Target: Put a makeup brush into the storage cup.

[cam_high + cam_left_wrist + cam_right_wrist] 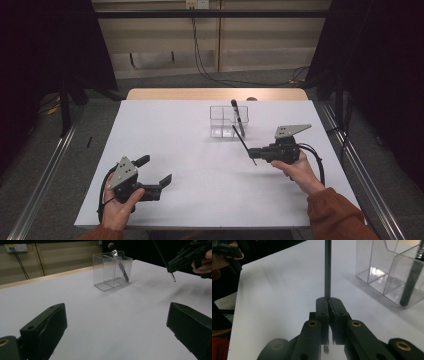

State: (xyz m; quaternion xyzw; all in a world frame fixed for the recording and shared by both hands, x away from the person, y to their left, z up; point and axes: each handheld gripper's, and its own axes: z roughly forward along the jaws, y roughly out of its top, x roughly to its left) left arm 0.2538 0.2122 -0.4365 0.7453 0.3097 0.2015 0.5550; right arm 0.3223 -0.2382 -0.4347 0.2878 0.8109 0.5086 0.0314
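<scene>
High view: the right gripper (256, 153) clenches a thin black stick (244, 145) near the clear organizer (222, 121) by the worktop's (190, 165) far edge. The left gripper (154, 170) rests released near the front-left corner.

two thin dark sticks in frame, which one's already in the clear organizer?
The brush with the rounded dark head, leaning in the clear organizer. The other thin rod is clamped in the right gripper, above the table.

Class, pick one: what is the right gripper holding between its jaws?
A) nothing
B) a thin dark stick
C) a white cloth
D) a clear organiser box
B: the right gripper has its jaws shut on a thin dark stick, near the clear organiser on the table.
</scene>
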